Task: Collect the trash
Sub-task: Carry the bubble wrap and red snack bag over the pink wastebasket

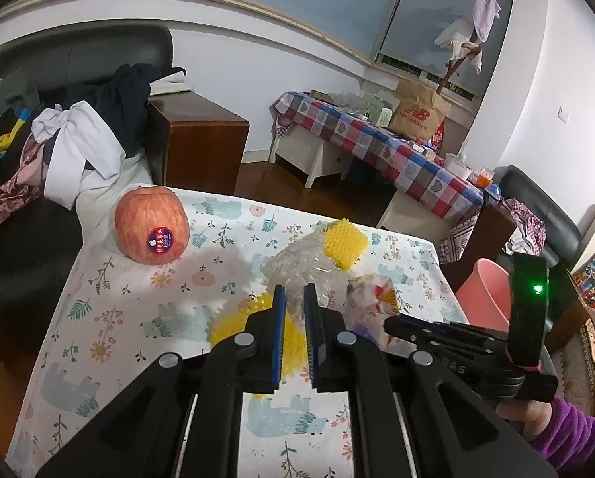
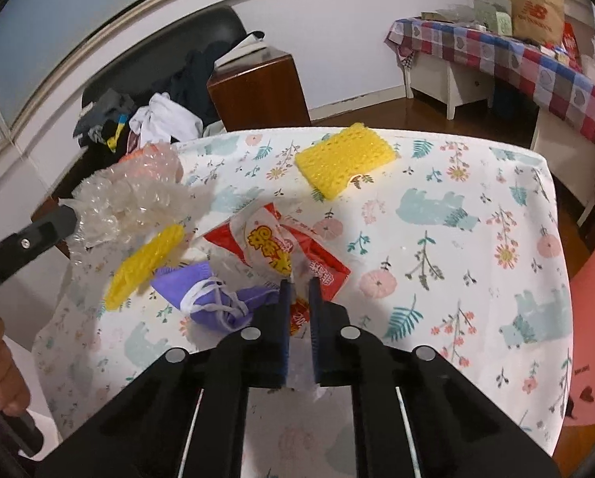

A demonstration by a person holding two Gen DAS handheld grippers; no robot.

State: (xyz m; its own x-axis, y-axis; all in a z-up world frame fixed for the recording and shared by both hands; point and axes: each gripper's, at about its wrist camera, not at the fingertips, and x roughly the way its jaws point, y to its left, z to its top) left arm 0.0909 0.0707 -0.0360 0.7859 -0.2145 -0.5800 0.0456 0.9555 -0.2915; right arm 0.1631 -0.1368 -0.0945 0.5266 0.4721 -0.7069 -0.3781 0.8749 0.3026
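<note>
**Both tongs closed on wrappers over the floral table**

Now the left gripper point(image 1: 294, 292) is pinched narrow on the clear bubble wrap point(image 2: 130, 195); in the right wrist view that crinkled sheet hangs lifted at the upper left of the frame, held at its black fingertip. Below it, a yellow foam net point(image 2: 144, 267) seems to dangle or lie at the table's edge, though the blur makes that hard to tell. The right gripper point(image 2: 299, 285) has its jaws drawn tight on the red and white snack wrapper point(image 2: 281, 255), at frame centre on the table point(image 2: 457, 279). A purple mask point(image 2: 214, 294) lies just left of it, touching the wrapper. A second yellow foam net point(image 2: 345, 161) sits flat near the far edge. An apple point(image 1: 151, 225) stands at left in the left wrist view, and a pink bin point(image 1: 484, 294) shows at right beyond the table.
</note>
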